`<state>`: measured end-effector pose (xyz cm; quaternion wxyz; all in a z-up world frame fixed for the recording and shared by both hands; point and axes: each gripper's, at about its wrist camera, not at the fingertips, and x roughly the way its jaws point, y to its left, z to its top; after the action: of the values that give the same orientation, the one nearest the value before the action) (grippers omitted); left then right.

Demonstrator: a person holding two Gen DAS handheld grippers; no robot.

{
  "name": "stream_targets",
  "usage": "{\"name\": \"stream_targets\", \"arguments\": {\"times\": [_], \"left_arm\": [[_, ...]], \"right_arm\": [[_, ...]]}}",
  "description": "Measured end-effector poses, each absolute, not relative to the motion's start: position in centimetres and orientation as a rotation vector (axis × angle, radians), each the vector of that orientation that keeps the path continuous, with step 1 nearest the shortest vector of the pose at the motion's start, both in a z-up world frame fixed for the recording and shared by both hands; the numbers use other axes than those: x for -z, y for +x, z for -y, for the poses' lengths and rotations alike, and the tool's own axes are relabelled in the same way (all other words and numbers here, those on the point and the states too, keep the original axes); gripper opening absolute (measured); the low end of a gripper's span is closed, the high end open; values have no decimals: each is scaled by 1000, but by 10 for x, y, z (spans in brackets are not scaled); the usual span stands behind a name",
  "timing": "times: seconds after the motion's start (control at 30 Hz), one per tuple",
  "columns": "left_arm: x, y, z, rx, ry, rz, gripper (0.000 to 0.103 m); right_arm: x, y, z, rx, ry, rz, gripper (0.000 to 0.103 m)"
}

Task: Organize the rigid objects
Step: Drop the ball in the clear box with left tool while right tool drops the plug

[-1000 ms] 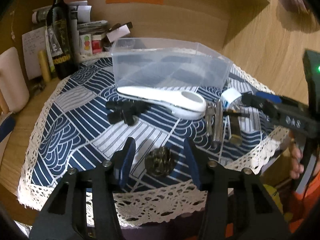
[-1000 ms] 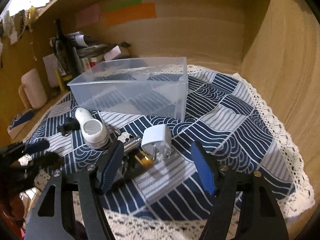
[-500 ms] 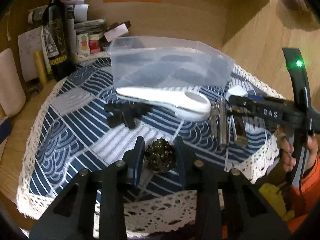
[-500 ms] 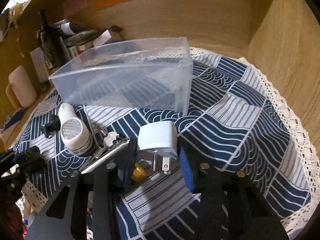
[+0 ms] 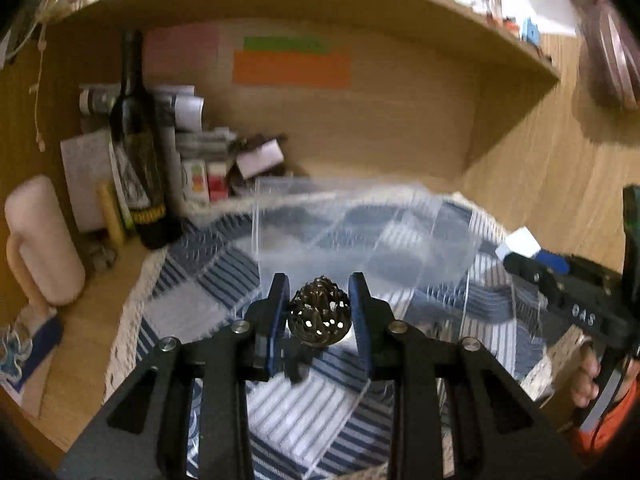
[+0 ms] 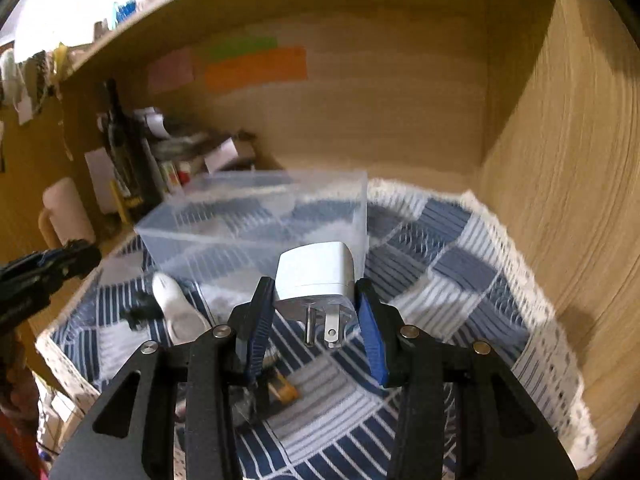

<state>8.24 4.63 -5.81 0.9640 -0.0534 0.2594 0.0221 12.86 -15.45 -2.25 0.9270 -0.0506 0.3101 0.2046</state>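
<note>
My left gripper (image 5: 319, 312) is shut on a dark perforated metal ball (image 5: 319, 317) and holds it above the cloth, in front of the clear plastic bin (image 5: 360, 232). My right gripper (image 6: 316, 300) is shut on a white plug adapter (image 6: 316, 270), prongs pointing toward the camera, lifted just in front of the bin (image 6: 256, 220). A white handheld device (image 6: 176, 312) and a small black part (image 6: 138, 312) lie on the blue patterned cloth (image 6: 440, 264). The right gripper with the adapter also shows in the left wrist view (image 5: 532, 256).
A dark wine bottle (image 5: 138, 152), a cream mug (image 5: 40, 244), papers and small boxes stand at the back left. Wooden walls close in the back and right side. A yellow-brown item (image 6: 286, 390) lies under my right gripper.
Both grippers have lifted off the cloth with their objects and tilted up toward the bin. The views are blurred from motion.
</note>
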Motion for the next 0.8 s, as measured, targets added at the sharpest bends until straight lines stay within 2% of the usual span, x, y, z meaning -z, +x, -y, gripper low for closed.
{"name": "stream_targets", "arguments": {"times": [0.47,0.8], "left_arm": [[14,144,-54,-73,-91,-494,30],[33,199,-51,-42,-39,-591,30]], "right_arm": [[-16,160,131,-457,-99,-514,38],[17,215,101,-488,-131,-644,38]]}}
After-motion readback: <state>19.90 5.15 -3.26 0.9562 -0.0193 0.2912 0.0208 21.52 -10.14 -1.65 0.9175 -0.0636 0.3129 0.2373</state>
